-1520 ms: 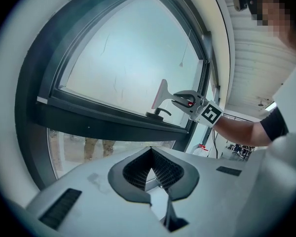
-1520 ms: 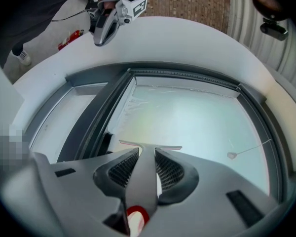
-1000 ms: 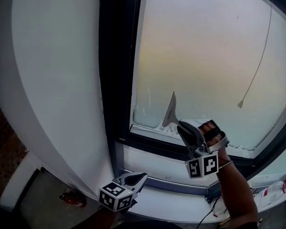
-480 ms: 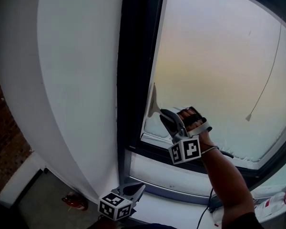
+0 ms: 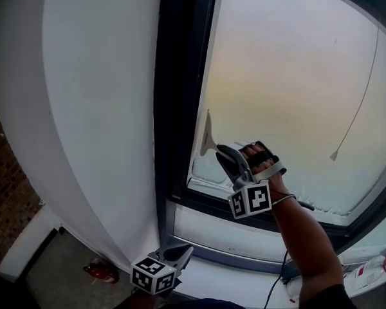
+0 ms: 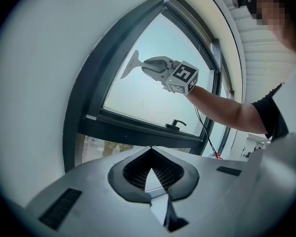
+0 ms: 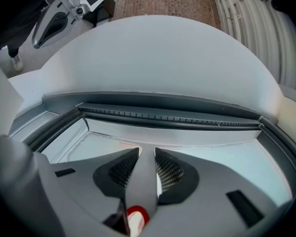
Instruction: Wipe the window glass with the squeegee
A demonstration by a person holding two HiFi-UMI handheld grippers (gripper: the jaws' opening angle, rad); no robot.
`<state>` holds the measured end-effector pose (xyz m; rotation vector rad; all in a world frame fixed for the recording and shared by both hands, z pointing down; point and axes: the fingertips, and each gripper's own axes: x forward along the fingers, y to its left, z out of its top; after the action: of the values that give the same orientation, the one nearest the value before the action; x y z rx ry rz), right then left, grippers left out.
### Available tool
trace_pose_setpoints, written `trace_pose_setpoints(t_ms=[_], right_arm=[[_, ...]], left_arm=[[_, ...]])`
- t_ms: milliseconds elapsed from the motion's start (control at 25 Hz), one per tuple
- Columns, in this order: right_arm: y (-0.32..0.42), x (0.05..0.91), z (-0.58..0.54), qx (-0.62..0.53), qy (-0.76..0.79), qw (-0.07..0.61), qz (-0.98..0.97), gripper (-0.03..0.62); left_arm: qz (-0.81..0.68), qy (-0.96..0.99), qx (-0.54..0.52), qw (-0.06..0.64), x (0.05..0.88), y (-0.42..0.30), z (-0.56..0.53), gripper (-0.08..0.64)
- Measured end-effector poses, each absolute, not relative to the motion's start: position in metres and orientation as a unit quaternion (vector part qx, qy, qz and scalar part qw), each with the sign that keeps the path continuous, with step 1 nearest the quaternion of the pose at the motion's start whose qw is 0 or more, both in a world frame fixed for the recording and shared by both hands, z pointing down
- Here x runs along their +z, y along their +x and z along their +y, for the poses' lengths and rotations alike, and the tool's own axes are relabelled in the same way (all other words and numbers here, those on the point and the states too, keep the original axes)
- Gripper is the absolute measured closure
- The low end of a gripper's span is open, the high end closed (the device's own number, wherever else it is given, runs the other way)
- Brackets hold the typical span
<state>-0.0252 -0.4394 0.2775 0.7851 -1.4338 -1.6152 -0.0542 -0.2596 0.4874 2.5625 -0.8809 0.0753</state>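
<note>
The squeegee (image 5: 208,138) is a grey one with its blade upright against the frosted window glass (image 5: 289,89), at the glass's lower left corner beside the dark frame (image 5: 180,95). My right gripper (image 5: 220,150) is shut on its handle. In the right gripper view the grey handle (image 7: 143,179) runs between the pads (image 7: 170,171) and the blade edge (image 7: 138,144) lies on the pane by the frame. The left gripper view shows the squeegee (image 6: 130,65) and the right gripper (image 6: 155,66) from below. My left gripper (image 5: 189,250) hangs low by the sill, shut on nothing.
A white wall (image 5: 96,108) curves away left of the frame. A window handle (image 6: 176,124) sits on the lower frame. A thin cord (image 5: 360,102) hangs across the glass at right. A bottle (image 5: 367,266) lies on the sill at right; a red object (image 5: 100,270) lies on the floor.
Over the last second my right gripper carried the squeegee left along the bottom of the glass to the left frame edge; it has barely moved in the last half second. The left gripper stays low.
</note>
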Motion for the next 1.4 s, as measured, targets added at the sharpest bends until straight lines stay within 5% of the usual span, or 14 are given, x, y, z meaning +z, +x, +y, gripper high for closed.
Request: trace_pose_setpoints(t_ms=[1400], right_arm=[[0.125, 0.260, -0.376, -0.609, 0.371, 0.447, -0.540, 0.499]], left_arm=[[-0.236, 0.948, 0.055, 0.207, 0.481, 0.050, -0.244, 0.560]])
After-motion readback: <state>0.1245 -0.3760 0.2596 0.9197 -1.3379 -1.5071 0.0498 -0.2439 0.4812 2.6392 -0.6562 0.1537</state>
